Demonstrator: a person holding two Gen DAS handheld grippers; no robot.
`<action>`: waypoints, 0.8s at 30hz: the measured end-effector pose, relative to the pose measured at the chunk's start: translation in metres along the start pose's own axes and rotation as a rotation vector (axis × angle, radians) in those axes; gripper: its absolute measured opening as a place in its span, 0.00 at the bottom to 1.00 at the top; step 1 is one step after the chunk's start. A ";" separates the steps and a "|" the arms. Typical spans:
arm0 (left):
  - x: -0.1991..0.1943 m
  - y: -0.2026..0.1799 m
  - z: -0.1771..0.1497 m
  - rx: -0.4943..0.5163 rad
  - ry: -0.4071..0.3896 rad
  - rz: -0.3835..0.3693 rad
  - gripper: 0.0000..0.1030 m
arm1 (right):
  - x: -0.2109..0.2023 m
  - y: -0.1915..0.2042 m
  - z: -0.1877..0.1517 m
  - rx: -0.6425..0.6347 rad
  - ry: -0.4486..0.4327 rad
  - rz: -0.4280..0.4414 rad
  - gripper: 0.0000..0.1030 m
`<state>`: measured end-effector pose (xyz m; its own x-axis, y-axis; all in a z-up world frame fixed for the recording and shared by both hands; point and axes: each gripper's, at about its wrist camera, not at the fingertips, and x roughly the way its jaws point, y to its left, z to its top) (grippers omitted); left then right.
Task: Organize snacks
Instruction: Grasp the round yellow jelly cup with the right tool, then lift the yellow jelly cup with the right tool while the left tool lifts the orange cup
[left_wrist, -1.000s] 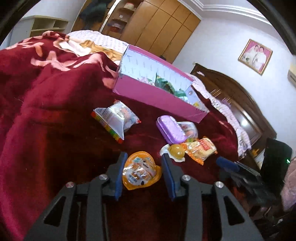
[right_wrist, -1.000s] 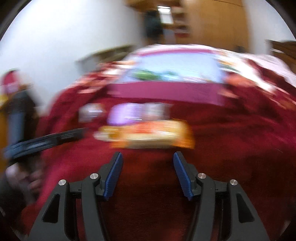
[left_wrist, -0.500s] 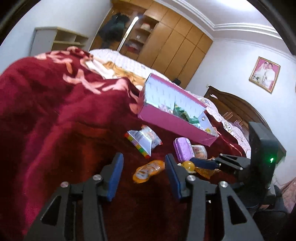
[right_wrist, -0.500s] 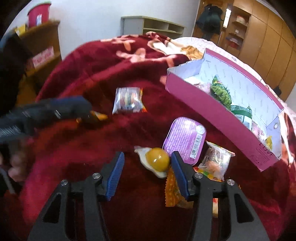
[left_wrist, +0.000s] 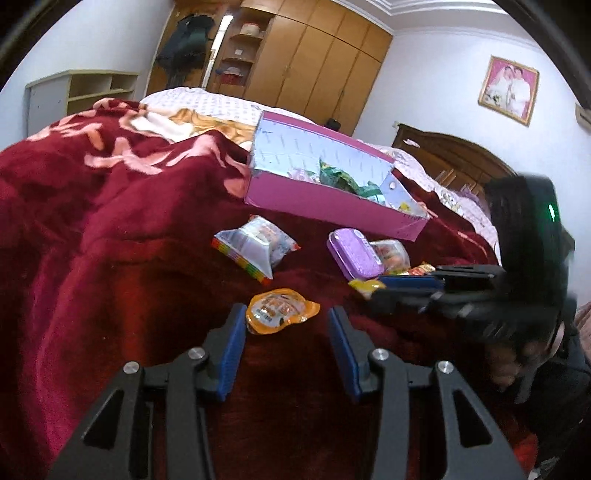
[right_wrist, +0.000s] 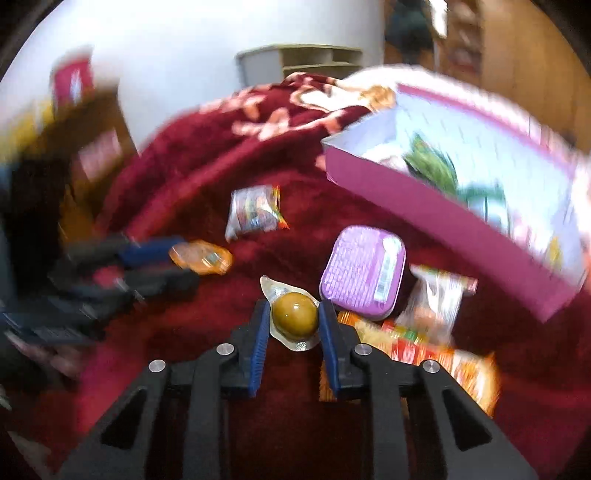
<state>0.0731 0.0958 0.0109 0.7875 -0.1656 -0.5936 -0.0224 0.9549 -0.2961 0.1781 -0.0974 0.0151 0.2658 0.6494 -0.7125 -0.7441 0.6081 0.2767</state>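
Right tongs (right_wrist: 293, 325): the blue fingers are closed against both sides of the round yellow-brown sweet (right_wrist: 295, 316), which lies on the bed blanket (right_wrist: 207, 192). Grip the dome, not the thin foil rim, then lift straight up before swinging toward the pink box (right_wrist: 443, 218) ahead and to the right.

Left tongs (left_wrist: 286, 334): spread wide and empty, with the orange jelly cup (left_wrist: 279, 310) just ahead between the tips. Advance until the fingers bracket the cup, then close.
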 end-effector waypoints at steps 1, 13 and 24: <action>0.001 -0.003 0.000 0.017 0.004 0.001 0.45 | -0.004 -0.015 -0.004 0.111 0.004 0.098 0.27; 0.017 -0.036 0.005 0.183 0.050 0.004 0.23 | -0.052 -0.080 -0.063 0.529 -0.118 0.354 0.27; 0.005 -0.048 0.018 0.220 -0.031 0.100 0.58 | -0.083 -0.047 -0.057 0.244 -0.176 -0.364 0.50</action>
<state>0.0892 0.0539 0.0353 0.8068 -0.0629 -0.5875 0.0304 0.9974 -0.0650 0.1557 -0.2055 0.0242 0.5982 0.4288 -0.6770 -0.4231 0.8864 0.1877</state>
